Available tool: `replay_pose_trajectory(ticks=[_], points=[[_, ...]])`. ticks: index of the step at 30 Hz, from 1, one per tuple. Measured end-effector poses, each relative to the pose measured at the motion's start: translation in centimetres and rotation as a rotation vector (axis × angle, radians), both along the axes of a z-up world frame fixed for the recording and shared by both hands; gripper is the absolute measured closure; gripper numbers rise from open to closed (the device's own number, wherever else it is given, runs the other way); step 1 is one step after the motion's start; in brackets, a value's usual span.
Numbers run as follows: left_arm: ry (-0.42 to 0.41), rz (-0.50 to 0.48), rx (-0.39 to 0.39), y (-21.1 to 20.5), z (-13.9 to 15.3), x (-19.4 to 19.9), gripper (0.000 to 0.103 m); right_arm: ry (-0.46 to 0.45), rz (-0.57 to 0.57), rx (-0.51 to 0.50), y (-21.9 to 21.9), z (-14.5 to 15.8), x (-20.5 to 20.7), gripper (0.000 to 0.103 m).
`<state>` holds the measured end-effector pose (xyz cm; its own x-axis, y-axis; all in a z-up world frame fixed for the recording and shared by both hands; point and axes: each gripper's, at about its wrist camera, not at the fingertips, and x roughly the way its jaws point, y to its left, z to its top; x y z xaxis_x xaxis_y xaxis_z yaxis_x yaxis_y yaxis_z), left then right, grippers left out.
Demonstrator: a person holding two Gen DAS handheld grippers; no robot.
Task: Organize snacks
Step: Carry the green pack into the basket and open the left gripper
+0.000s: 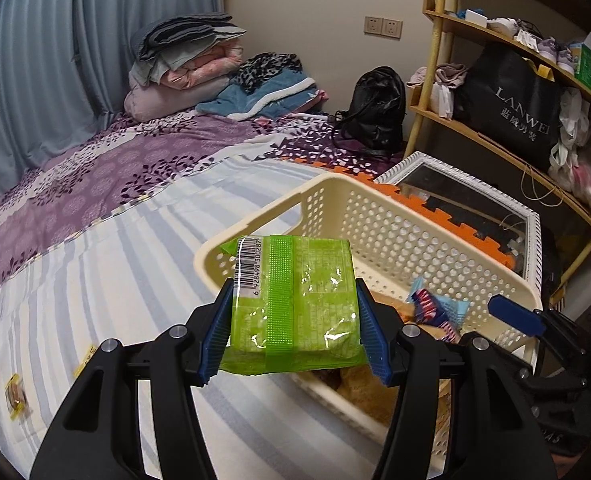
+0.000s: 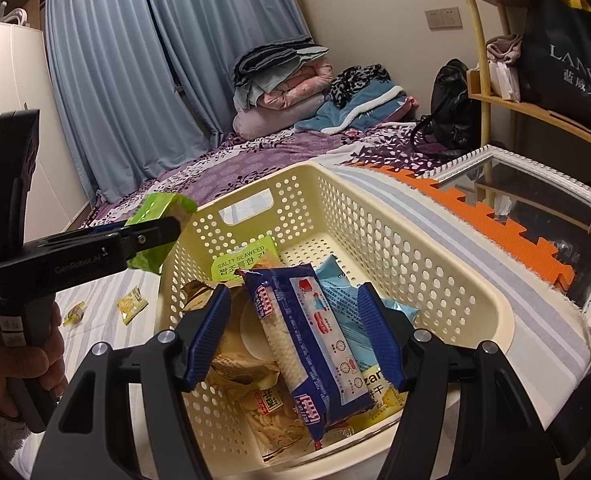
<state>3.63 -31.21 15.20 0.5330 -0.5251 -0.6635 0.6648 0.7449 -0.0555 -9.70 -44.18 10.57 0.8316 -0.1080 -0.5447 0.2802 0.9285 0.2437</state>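
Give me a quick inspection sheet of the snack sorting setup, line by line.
Surface: striped bedsheet.
Job's things: cream basket holding packets; blue cracker pack on top; green packet.
Clutter: two small yellow snacks on the sheet.
Grippers: left gripper shut on the green packet at the basket's rim; right gripper open over the basket.
Cables: nothing seen.
Surroundings: folded bedding, black backpack, wooden shelf.

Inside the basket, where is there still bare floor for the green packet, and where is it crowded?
The basket floor is bare at the far end, below the handle slot and along the right wall. The near half is crowded: blue cracker pack, seaweed packet, others. The left gripper holds the green packet.
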Motion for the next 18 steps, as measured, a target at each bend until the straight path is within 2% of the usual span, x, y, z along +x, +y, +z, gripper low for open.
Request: replay_pose_trajectory(ticks=[10,12,13,14,18], points=[[-0.002,-0.042,-0.006,-1.7,0.5,-0.5,0.044,-0.002,0.002,0.002,-0.1,0.1,0.0,0.038],[0.013,-0.056,-0.017,-1.7,0.5,-0.5,0.034,-0.003,0.003,0.002,-0.1,0.1,0.0,0.037],[0.009,-0.05,-0.022,-1.6,0.6,-0.5,0.019,-0.003,0.003,0.002,-0.1,0.1,0.0,0.037],[-0.009,-0.036,-0.028,-1.4,0.8,-0.7,0.01,-0.004,0.003,0.002,-0.1,0.1,0.0,0.038],[-0.007,-0.02,-0.026,-0.9,1.0,-0.4,0.01,-0.004,0.003,0.002,-0.1,0.1,0.0,0.038]])
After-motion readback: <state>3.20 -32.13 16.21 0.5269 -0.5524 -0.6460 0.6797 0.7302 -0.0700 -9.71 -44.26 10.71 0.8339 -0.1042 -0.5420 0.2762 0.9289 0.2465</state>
